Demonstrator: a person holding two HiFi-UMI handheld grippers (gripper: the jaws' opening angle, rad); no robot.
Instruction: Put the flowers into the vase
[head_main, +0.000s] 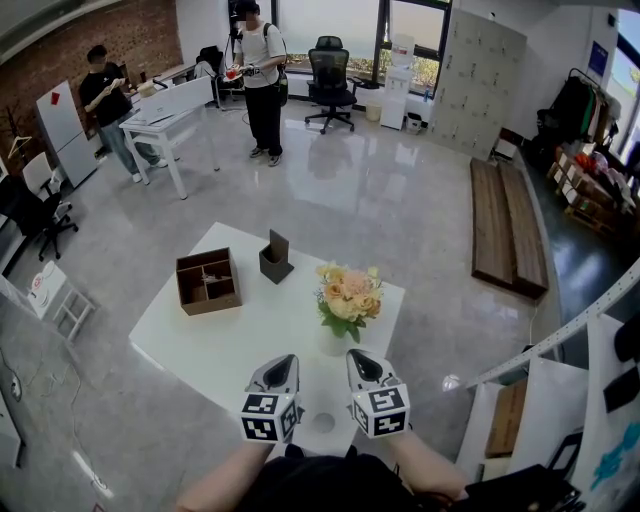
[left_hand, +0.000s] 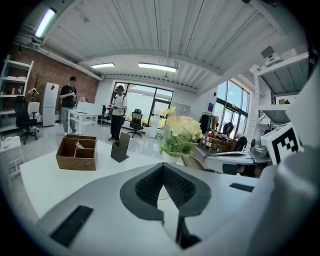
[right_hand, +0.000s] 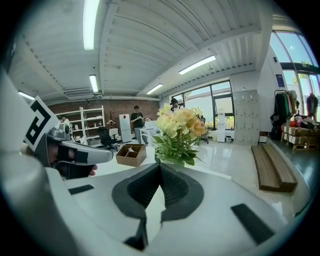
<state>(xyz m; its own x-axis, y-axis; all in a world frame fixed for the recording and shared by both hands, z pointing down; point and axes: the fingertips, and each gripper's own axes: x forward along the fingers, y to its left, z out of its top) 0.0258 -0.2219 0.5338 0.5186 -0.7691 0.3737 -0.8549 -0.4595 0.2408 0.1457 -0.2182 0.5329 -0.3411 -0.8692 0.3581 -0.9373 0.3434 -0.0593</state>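
Observation:
A bunch of cream and peach flowers (head_main: 348, 296) with green leaves stands upright in a small white vase (head_main: 333, 343) near the front right of the white table (head_main: 200, 330). Both grippers hover side by side at the table's near edge, just short of the vase. My left gripper (head_main: 283, 361) is shut and holds nothing, and the flowers (left_hand: 182, 129) show ahead of it to the right, past its own tips (left_hand: 163, 167). My right gripper (head_main: 358, 357) is also shut and empty. In its view the flowers (right_hand: 177, 127) rise straight beyond the closed tips (right_hand: 160, 165).
A brown wooden box (head_main: 208, 280) with compartments and a dark angled holder (head_main: 275, 258) sit on the table's far side. Beyond the table are two people (head_main: 262, 75), a white desk (head_main: 170, 115) and an office chair (head_main: 329, 80). Wooden benches (head_main: 507, 225) lie at the right.

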